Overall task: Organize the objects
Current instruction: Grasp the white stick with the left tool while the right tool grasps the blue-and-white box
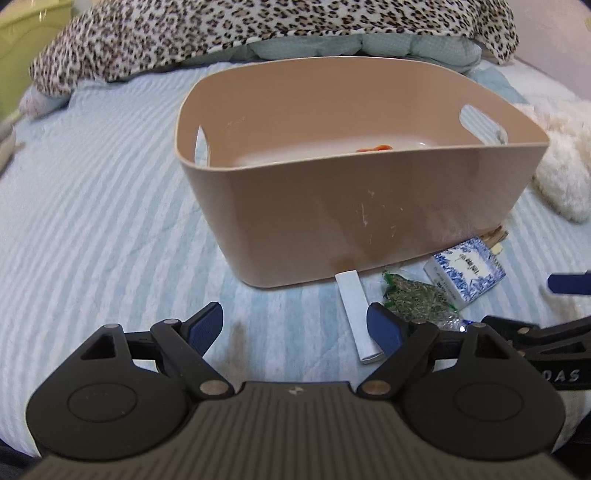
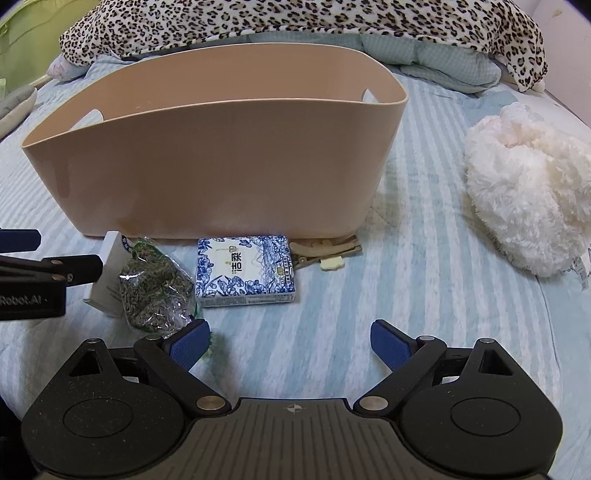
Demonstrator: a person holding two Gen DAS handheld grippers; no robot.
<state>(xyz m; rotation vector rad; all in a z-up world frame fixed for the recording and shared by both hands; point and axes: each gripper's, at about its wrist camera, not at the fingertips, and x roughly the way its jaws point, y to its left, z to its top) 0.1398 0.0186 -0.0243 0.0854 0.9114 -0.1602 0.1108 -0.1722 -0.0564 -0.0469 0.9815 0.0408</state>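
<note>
A tan plastic bin (image 1: 369, 214) (image 2: 221, 173) stands on the striped bed, with a small orange item (image 1: 373, 148) inside. In front of it lie a white box (image 1: 357, 314) (image 2: 108, 273), a clear bag of dried green herbs (image 1: 417, 299) (image 2: 155, 291), a blue-and-white tissue pack (image 1: 466, 273) (image 2: 245, 271) and a beige hair clip (image 2: 325, 251). My left gripper (image 1: 295, 328) is open and empty, just left of the white box. My right gripper (image 2: 290, 345) is open and empty, in front of the tissue pack; its left finger is by the herb bag.
A fluffy white plush (image 2: 528, 199) (image 1: 565, 166) lies to the right of the bin. A leopard-print blanket (image 1: 258, 33) (image 2: 295, 26) and a pale blue quilt (image 2: 443, 62) are heaped behind it. Bare striped sheet (image 1: 103, 221) spreads to the left.
</note>
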